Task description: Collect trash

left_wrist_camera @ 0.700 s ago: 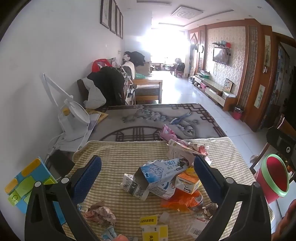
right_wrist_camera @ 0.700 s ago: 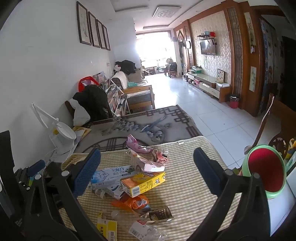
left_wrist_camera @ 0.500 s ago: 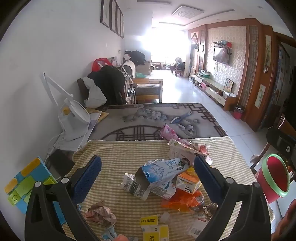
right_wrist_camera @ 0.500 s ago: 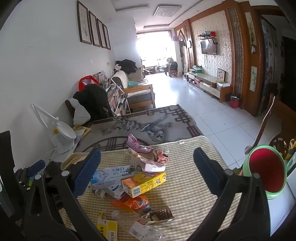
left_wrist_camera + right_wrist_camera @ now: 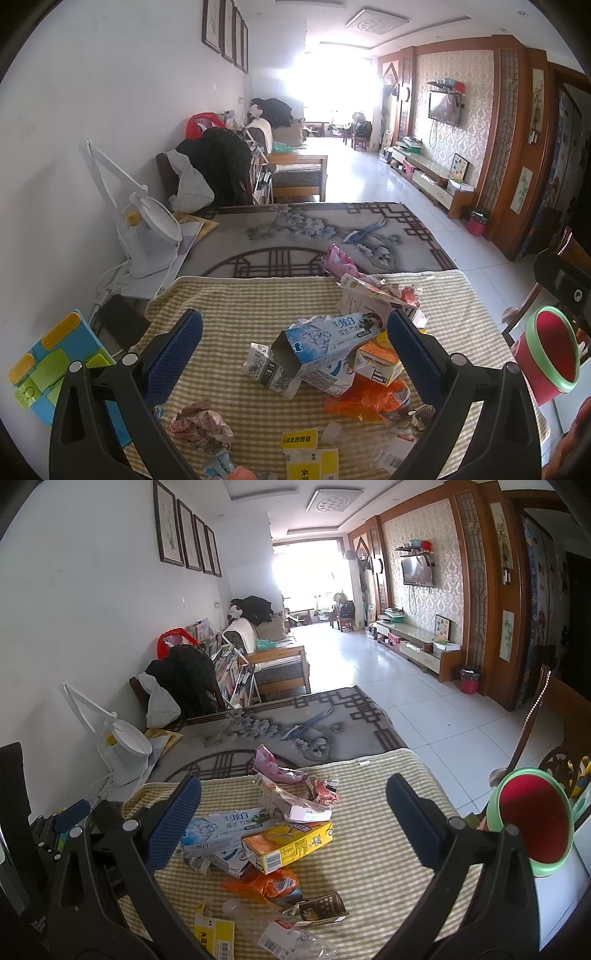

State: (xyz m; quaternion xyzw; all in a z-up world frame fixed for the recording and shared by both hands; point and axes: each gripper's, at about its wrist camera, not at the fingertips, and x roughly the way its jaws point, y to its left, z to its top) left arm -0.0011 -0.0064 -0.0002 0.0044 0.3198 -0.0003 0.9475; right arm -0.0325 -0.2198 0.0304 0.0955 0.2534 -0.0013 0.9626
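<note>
Both grippers, left and right, gaped wide, empty; toothpaste box between left jaws could slide off the pile if nudged.

My left gripper hangs level with its jaws spread wide and nothing between them; my right gripper does likewise, just beside it.

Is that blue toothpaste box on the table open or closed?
Open. The toothpaste box lies on its side, and its near end gapes, showing a dark hollow inside.
</note>
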